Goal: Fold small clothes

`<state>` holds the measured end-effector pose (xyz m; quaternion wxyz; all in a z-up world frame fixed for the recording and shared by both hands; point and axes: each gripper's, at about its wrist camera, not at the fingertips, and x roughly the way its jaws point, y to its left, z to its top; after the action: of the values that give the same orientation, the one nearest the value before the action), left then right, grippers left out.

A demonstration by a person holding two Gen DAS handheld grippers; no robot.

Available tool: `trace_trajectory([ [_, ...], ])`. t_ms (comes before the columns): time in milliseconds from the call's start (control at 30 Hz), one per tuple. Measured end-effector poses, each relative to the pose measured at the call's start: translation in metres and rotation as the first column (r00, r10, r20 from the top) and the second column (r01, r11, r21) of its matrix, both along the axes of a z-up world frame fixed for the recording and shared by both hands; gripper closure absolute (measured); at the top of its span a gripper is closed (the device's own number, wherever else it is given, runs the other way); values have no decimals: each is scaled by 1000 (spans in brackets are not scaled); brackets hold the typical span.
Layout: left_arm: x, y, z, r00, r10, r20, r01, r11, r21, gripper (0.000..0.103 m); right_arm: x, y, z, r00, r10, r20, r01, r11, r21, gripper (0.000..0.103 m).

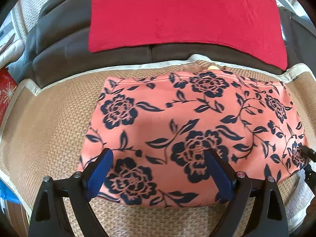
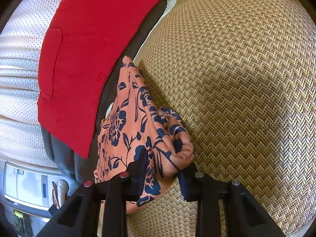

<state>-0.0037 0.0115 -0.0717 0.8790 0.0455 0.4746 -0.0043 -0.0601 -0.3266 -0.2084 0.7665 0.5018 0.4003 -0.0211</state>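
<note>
A coral garment with dark blue flowers [image 1: 189,126] lies spread on a woven straw mat [image 1: 49,130]. My left gripper [image 1: 158,154] is open just above the garment's near edge, its blue pads wide apart, holding nothing. My right gripper [image 2: 164,164] is shut on a bunched edge of the same floral garment [image 2: 138,122], lifting it off the mat [image 2: 237,79]. The right gripper's black tip shows at the garment's right edge in the left wrist view [image 1: 308,152].
A folded red garment [image 1: 183,11] lies on a dark grey sofa cushion [image 1: 63,39] behind the mat; it also shows in the right wrist view [image 2: 85,55]. A dotted white cover [image 2: 17,75] lies beyond. The mat has a pale cloth border [image 1: 138,66].
</note>
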Motion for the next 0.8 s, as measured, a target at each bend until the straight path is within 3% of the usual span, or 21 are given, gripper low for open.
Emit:
trace_trajectory([
  [67, 2, -7, 0, 1000, -14, 3, 14, 1000, 1, 9, 3, 10, 2, 999, 0, 39, -1, 1000, 18, 29],
  [100, 3, -11, 1, 1000, -22, 3, 22, 1000, -2, 9, 5, 18, 3, 999, -2, 41, 1, 1000, 9, 25],
  [233, 6, -22, 2, 999, -43, 9, 43, 999, -7, 9, 11, 26, 7, 999, 18, 40, -18, 1000, -13, 25],
  [267, 7, -24, 2, 999, -46, 9, 46, 999, -7, 9, 13, 26, 9, 999, 17, 41, -16, 1000, -19, 30],
  [300, 8, -26, 2, 999, -49, 9, 49, 999, -7, 9, 15, 27, 9, 999, 21, 39, -20, 999, -35, 54],
  [367, 10, -30, 1, 998, -56, 6, 56, 998, -8, 9, 21, 28, 7, 999, 40, -2, -40, 998, -52, 88],
  [433, 12, -32, 1, 998, -61, 5, 61, 998, -8, 9, 24, 31, 4, 998, 51, -32, -53, 996, -74, 90],
  [567, 13, -35, 2, 998, -68, 10, 68, 998, -19, 9, 21, 41, 25, 999, 49, 0, -49, 986, -160, 90],
  [633, 14, -38, 2, 998, -70, 8, 70, 997, -22, 9, 23, 45, 28, 998, 66, 6, -64, 985, -159, 86],
  [700, 14, -40, -1, 997, -76, 3, 76, 997, -27, 9, 26, 46, 19, 998, 56, -28, -59, 991, -123, 74],
  [767, 15, -43, -4, 997, -83, -2, 83, 996, -29, 9, 25, 45, 8, 998, 59, -32, -61, 997, -53, 41],
  [800, 15, -44, -5, 996, -87, -3, 87, 996, -33, 9, 21, 47, 9, 998, 59, 5, -59, 998, -20, 32],
])
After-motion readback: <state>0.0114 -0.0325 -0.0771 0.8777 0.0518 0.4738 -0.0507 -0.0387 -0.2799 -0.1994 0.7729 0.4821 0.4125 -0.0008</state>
